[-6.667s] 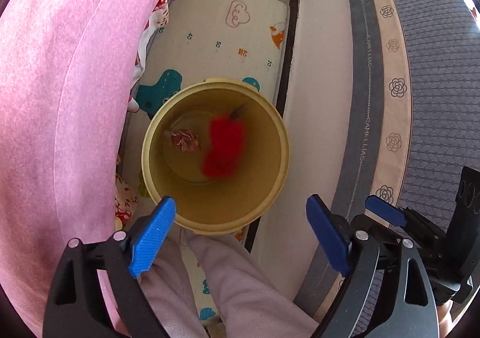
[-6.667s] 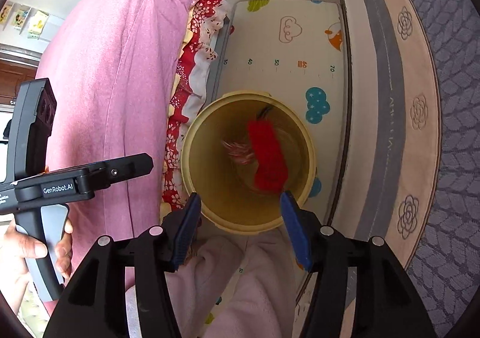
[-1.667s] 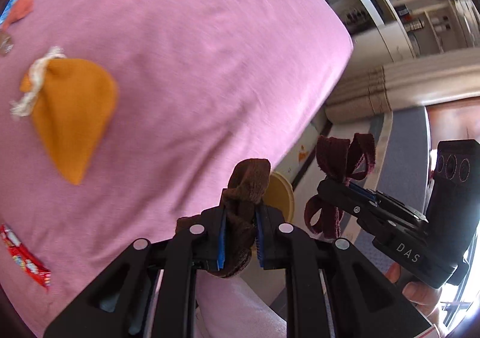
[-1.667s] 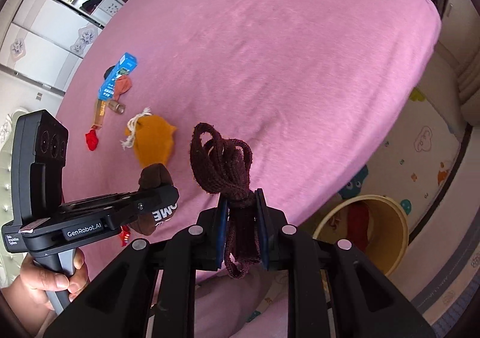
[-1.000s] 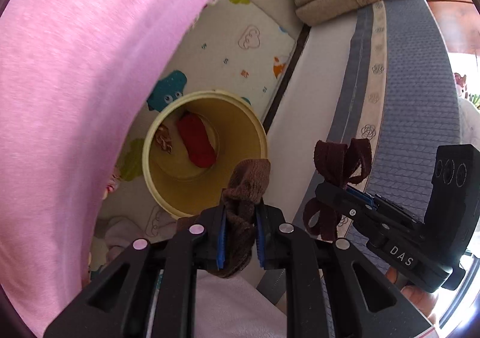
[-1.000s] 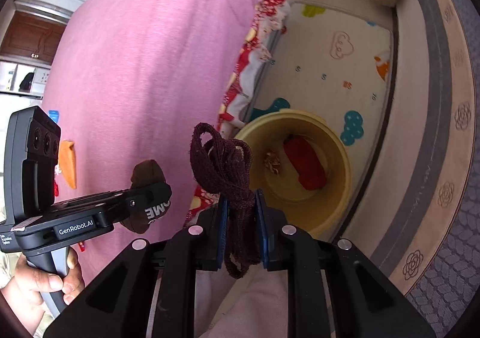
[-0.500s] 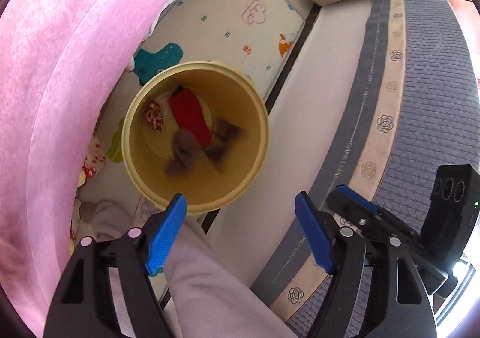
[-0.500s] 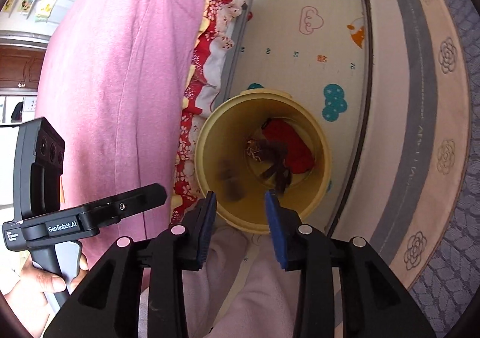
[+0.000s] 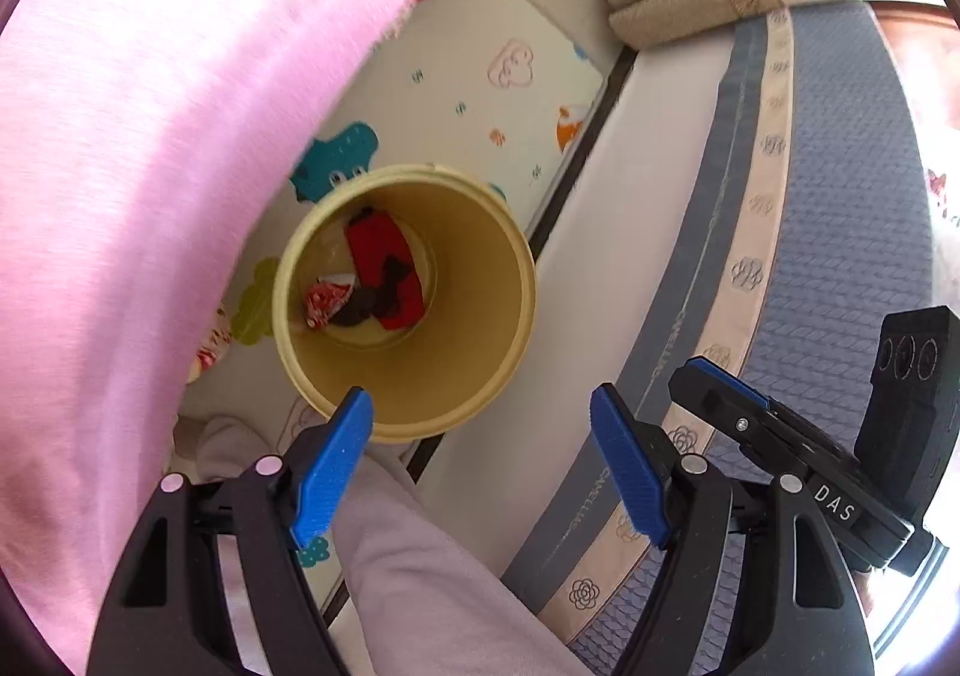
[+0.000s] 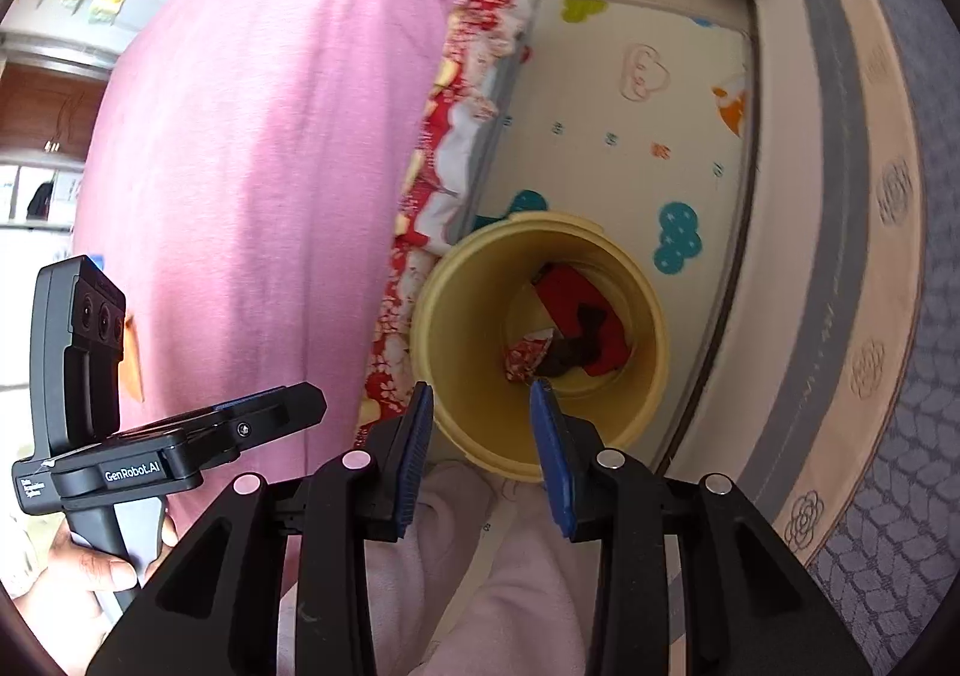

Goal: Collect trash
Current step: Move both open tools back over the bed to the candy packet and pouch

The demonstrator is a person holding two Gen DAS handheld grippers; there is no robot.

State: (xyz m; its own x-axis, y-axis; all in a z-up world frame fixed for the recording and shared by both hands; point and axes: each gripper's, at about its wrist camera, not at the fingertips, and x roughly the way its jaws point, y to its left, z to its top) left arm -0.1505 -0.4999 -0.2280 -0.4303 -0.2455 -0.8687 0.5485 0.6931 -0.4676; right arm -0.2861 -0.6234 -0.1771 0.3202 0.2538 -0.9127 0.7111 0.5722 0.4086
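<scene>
You are holding both grippers empty above the yellow bin (image 9: 414,376): the left gripper (image 9: 480,463) is gaping wide, the right gripper (image 10: 480,451) parted less. The dark brown scraps (image 10: 573,349) are lying at the bin's bottom, straight below; remaining trash is lying leftward on the pink bedspread (image 10: 270,166), nearer your left hand (image 10: 90,574).

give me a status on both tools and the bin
Left tool open, empty. Right tool open, empty. Yellow bin holds brown scraps, a red piece, a crumpled wrapper. Nothing blocking the bin mouth.
</scene>
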